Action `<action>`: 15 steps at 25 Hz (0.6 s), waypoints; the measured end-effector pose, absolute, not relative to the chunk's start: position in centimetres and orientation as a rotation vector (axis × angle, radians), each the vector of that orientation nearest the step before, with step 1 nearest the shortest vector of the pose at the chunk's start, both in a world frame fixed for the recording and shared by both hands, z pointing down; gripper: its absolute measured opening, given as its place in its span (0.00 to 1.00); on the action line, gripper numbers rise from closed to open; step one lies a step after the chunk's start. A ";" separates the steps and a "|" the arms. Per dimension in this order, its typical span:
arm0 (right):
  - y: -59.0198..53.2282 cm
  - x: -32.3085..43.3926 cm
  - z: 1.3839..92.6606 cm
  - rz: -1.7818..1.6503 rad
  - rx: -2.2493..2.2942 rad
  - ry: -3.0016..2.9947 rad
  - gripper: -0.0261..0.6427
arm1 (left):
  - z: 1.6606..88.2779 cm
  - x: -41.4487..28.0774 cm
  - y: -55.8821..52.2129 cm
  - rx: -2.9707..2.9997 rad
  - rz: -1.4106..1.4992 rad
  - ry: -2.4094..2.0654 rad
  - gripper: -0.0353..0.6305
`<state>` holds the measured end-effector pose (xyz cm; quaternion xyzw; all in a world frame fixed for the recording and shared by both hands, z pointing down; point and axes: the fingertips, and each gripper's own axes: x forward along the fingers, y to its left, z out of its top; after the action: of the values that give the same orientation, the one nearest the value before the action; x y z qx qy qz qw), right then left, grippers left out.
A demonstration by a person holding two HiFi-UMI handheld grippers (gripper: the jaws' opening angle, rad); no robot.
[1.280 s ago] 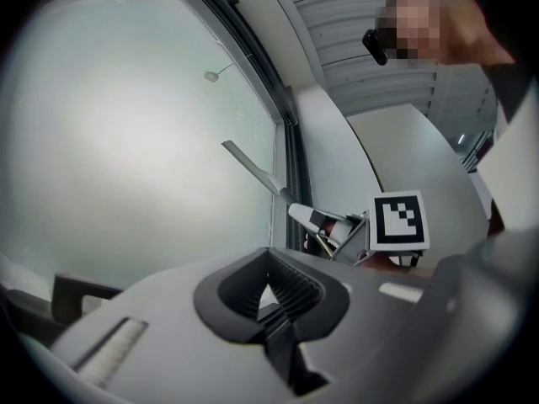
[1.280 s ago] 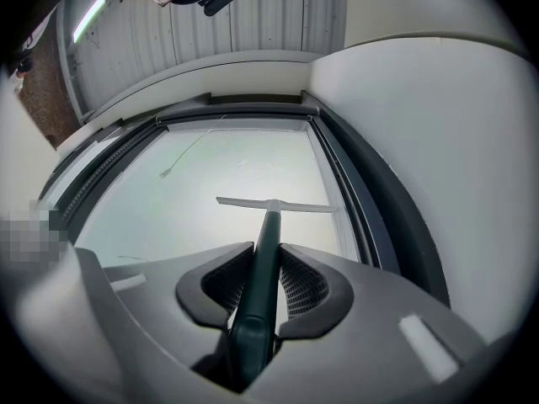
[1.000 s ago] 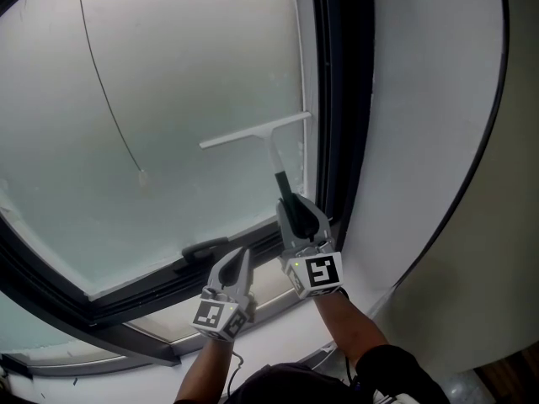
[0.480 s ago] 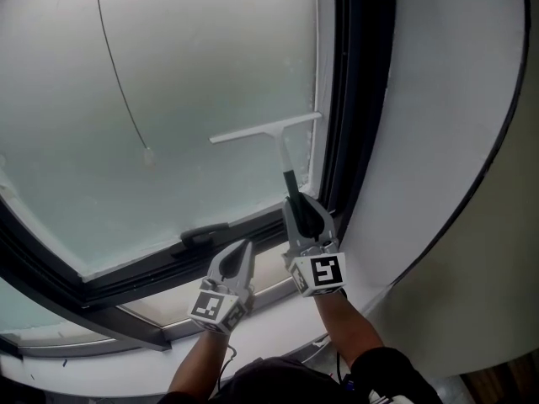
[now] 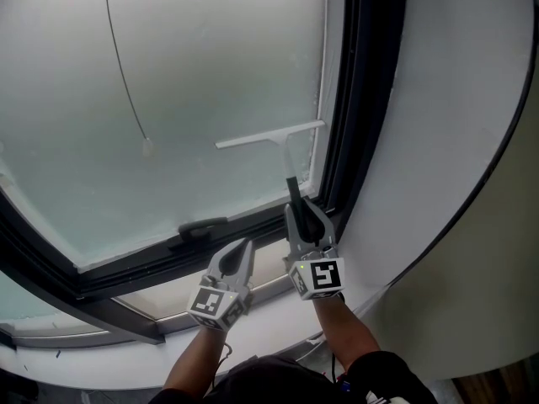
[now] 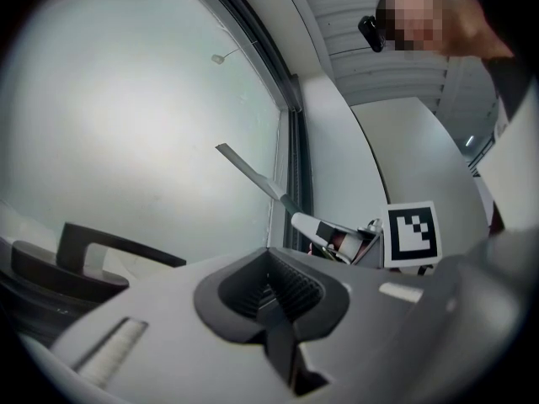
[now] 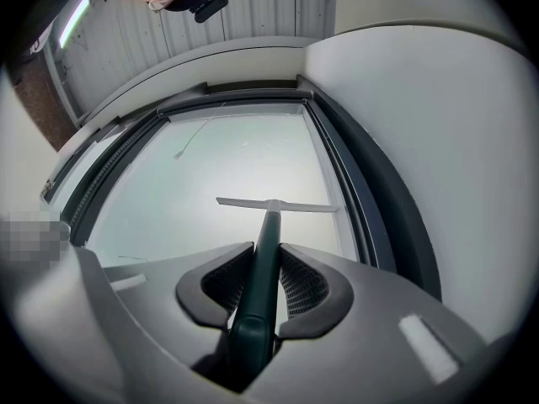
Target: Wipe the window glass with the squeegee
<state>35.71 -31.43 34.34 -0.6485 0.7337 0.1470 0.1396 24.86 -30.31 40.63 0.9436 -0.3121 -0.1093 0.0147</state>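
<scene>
The right claw (image 7: 263, 269) is clamped on the dark green handle of the squeegee (image 7: 268, 230) — jaws pressed to either side, the handle running straight out between them. Up the shaft, the white blade (image 5: 253, 139) lies across the window glass (image 5: 202, 66), low on the pane and close to its right edge. Its right end is tipped a little higher and sits nearly at the dark frame (image 5: 358, 99). The left claw (image 6: 274, 286) is closed on nothing, jaws together, hovering just beside the right one, below the pane. Just above it, a black window handle (image 5: 202, 225) sits on the lower frame. Further left on the glass, a thin cord (image 5: 125, 66) hangs down to a small pull (image 5: 147, 148). Right of the frame — plain white wall (image 5: 438, 116).
</scene>
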 end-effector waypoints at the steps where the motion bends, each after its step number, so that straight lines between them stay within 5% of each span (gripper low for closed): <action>1: -31.4 35.7 34.5 0.422 -1.875 2.122 0.18 | 40.9 24.8 -30.3 2.941 -0.332 -0.975 0.05; 15: -30.9 35.6 37.7 0.378 -1.907 2.147 0.18 | 42.3 24.6 -30.0 2.892 -0.292 -0.995 0.05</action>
<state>35.64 -30.87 37.66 -0.6535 0.7357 0.1296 0.1221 24.58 -30.05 42.35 0.9407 -0.3238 -0.0948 0.0346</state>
